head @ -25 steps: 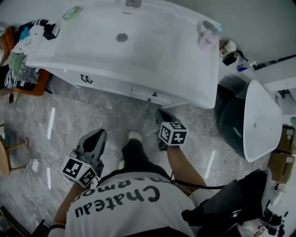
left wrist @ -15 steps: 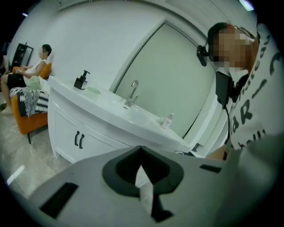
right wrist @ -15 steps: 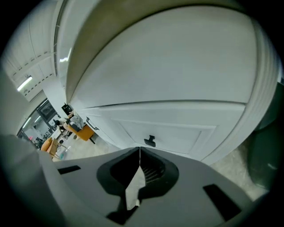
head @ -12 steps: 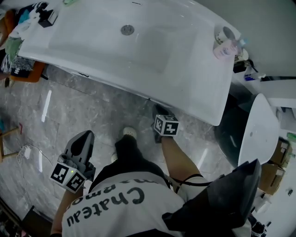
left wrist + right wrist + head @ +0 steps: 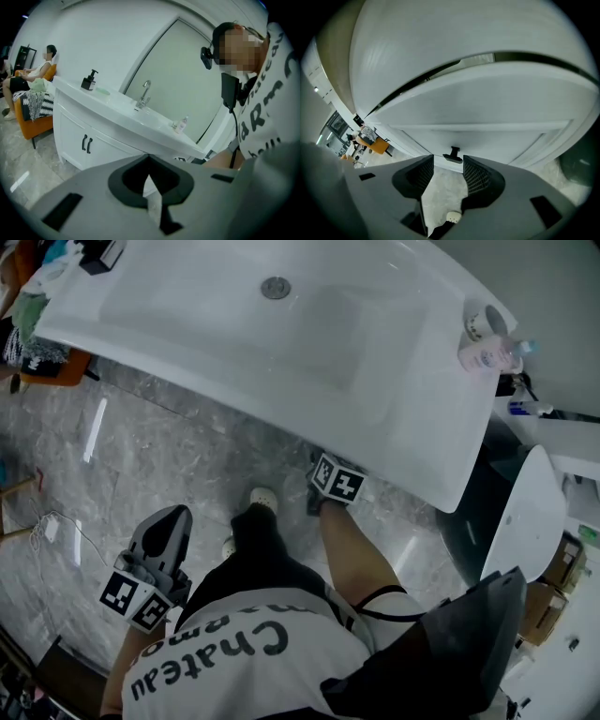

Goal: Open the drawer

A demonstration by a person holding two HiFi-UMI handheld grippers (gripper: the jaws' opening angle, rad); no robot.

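Head view: the right gripper (image 5: 317,491) is reaching under the white basin counter's overhanging rim (image 5: 412,465), which is hiding the drawer. The left gripper (image 5: 169,526) is hanging beside the leg.

Left gripper view: its jaws are sitting pressed together, empty.

Right gripper view: the jaws have just been opening and are standing spread. The white drawer front's (image 5: 487,140) small black handle (image 5: 453,154) is sitting just ahead between their tips, unpinched. Next it is likely calling for advancing, closing and pulling.

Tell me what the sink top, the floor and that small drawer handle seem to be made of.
Sink top: glossy white, seamless basin; likely ceramic or cast resin. Floor: grey veined, polished, mirroring lights; marble or marble-look tile. Drawer handle: small, dark, matte; probably metal, too small to be sure.
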